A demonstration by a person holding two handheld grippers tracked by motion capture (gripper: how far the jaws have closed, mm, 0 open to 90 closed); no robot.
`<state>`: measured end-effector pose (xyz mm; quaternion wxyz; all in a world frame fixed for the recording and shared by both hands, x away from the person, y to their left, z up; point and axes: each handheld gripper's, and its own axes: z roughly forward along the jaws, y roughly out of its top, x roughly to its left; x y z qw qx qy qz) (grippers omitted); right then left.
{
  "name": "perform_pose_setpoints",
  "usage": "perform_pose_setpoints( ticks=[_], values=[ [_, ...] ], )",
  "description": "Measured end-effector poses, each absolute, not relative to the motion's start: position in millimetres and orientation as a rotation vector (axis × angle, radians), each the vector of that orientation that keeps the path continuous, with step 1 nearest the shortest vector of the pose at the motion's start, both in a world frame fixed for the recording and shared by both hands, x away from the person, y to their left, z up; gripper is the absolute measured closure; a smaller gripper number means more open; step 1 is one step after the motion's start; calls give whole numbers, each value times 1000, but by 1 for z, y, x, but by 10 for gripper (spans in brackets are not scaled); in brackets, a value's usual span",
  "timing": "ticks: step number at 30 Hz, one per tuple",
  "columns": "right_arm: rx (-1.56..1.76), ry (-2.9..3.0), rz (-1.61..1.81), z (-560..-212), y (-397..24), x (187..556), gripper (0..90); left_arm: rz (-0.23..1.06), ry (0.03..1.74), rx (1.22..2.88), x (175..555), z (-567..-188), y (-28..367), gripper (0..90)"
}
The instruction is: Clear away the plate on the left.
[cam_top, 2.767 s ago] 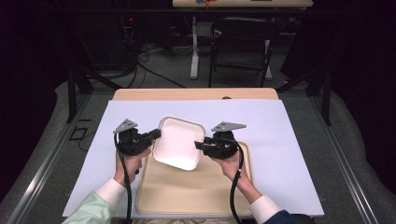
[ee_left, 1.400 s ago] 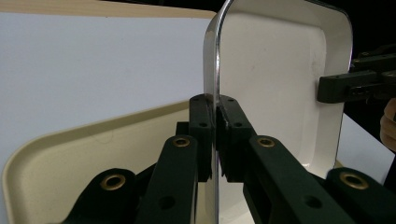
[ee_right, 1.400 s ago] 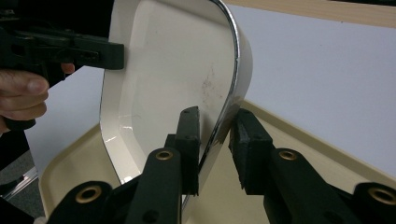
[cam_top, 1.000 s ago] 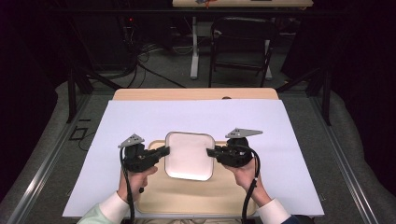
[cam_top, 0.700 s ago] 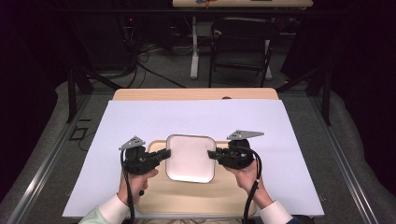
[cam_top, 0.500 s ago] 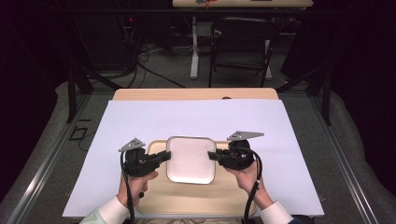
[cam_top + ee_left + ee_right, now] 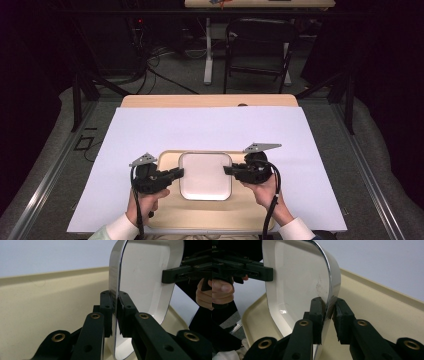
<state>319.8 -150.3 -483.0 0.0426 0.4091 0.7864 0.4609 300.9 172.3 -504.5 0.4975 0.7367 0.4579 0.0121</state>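
A white square plate (image 7: 205, 175) with rounded corners lies level over a beige tray (image 7: 210, 216), held from both sides. My left gripper (image 7: 175, 174) is shut on the plate's left rim. My right gripper (image 7: 228, 171) is shut on the right rim. In the left gripper view the pads of my left gripper (image 7: 115, 301) clamp the thin rim of the plate (image 7: 147, 277), with the right gripper (image 7: 175, 273) at the far rim. The right gripper view has my right gripper (image 7: 327, 308) pinching the plate (image 7: 297, 282) opposite the left gripper (image 7: 259, 270). Whether the plate touches the tray I cannot tell.
The tray sits near the front edge of a white sheet (image 7: 150, 130) that covers a wooden table (image 7: 207, 100). Beyond the table stand a dark chair (image 7: 257, 45) and cables on the floor. The tray's bare surface (image 7: 50, 307) spreads under the plate.
Since the earliest frame both grippers have carried the plate nearer to the person and turned it from tilted to level over the tray. Over the last second it has hardly moved.
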Motion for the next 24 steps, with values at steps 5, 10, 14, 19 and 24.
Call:
perform_pose_setpoints(
  ticks=[5, 10, 14, 19, 24],
  values=[
    [1289, 2461, 1376, -493, -152, 325, 784, 12, 1133, 1813, 303, -512, 170, 836],
    [1313, 2491, 1313, -503, -150, 331, 782, -6, 1155, 1836, 307, -521, 168, 837],
    [1322, 2493, 1273, -508, -150, 334, 777, -1, 1153, 1842, 312, -524, 166, 836],
    [1337, 2500, 1246, -513, -149, 340, 759, 36, 1139, 1882, 316, -527, 165, 823],
    [1334, 2524, 1170, -520, -145, 345, 733, 62, 1155, 1911, 320, -534, 162, 805]
  ],
)
